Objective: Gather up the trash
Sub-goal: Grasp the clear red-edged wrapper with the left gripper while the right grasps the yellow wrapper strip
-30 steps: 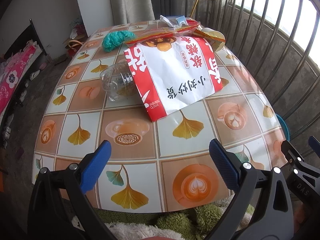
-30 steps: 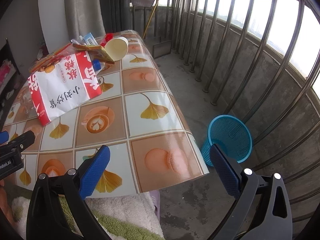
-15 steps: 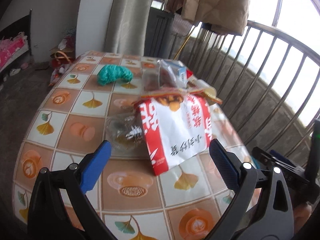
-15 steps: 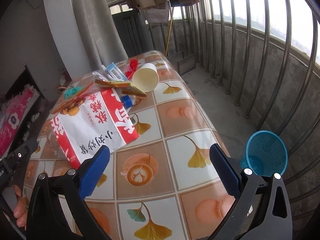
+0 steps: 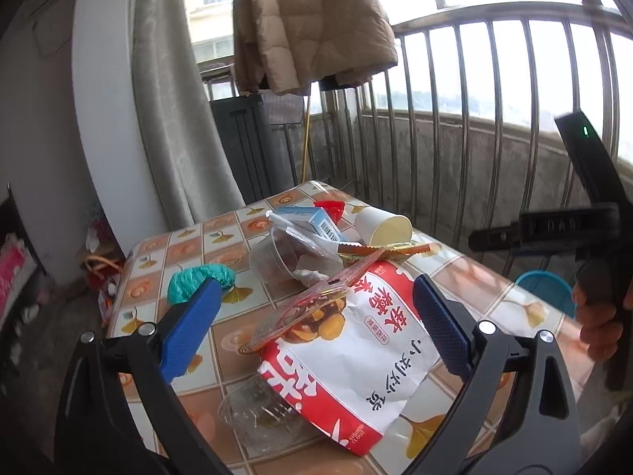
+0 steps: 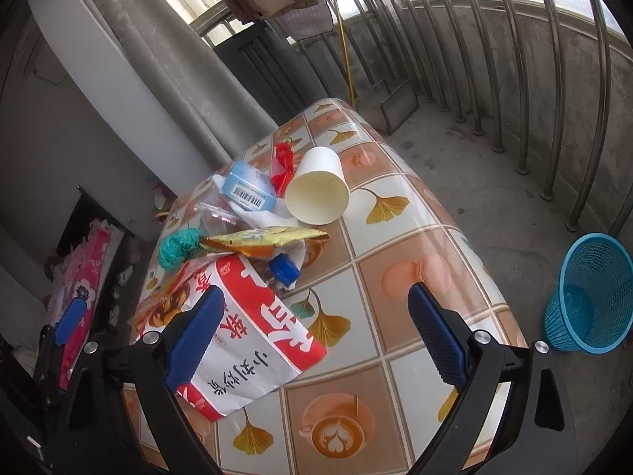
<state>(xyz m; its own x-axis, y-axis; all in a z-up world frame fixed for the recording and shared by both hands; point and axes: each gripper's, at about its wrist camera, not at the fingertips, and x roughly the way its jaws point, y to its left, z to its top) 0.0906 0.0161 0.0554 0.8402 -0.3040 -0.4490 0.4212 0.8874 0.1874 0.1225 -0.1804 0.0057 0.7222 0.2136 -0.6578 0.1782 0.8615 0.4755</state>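
Raised and swung toward the litter since a second ago, both grippers; jaws lately eased inward a touch yet gaping, nothing between the pads of either. Left gripper [image 5: 316, 328] aimed over the red-and-white snack bag [image 5: 356, 356]; right gripper [image 6: 316, 336] over the same bag's right edge and bare tablecloth.

Lying flat near the front of the table [image 6: 415, 237], that bag: thin film, probably light and floppy, likely slick, so best pinched at a crimped end or a loose corner rather than across the flat face. Half under it, a crushed clear bottle [image 5: 257, 407] with a blue cap [image 6: 284, 268]: springy, apt to squirt from a pinch, better taken at the neck. Behind, a gold wrapper [image 6: 265, 237], a tipped paper cup [image 6: 316, 190] easily crushed, a small blue box [image 6: 247, 190], red plastic scrap [image 6: 281, 166], and a teal wad [image 6: 178, 247], all heaped close together.

Well apart, down on the floor to the right of the table, blue mesh basket [image 6: 589, 297], seemingly empty, judged the place for the trash. Nothing collected yet.
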